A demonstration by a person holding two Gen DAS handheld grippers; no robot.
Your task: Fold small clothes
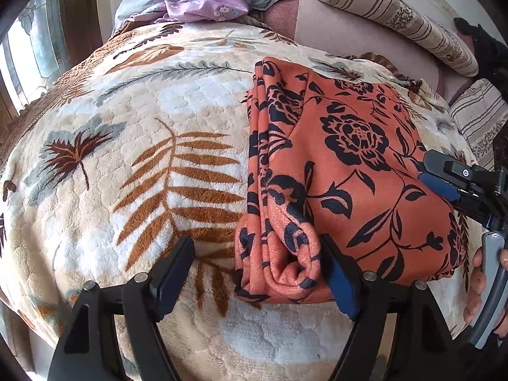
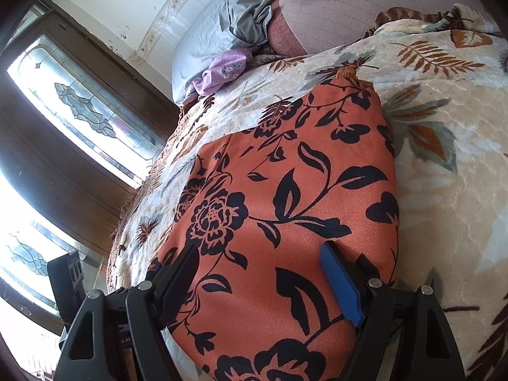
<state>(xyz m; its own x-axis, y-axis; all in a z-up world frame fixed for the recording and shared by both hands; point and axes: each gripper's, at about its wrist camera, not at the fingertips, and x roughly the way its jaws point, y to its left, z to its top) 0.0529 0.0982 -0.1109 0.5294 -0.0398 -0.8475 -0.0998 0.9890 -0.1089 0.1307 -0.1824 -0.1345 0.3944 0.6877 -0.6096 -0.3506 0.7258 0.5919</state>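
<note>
Orange black-flowered garment (image 1: 343, 171) looks mostly folded on the bed; your left claw (image 1: 254, 273) and right claw (image 2: 260, 273) gape empty, so grip its rolled edge next.

A home bedroom: a leaf-patterned fleece blanket (image 1: 127, 158) covers the bed, with striped pillows (image 1: 397, 16) and a leaded-glass window (image 2: 85, 108).

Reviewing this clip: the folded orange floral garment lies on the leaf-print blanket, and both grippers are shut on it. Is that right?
Not quite. The folded orange floral garment does lie on the leaf-print blanket, but both grippers are open: the left gripper in the left wrist view, the right gripper in the right wrist view.
</note>
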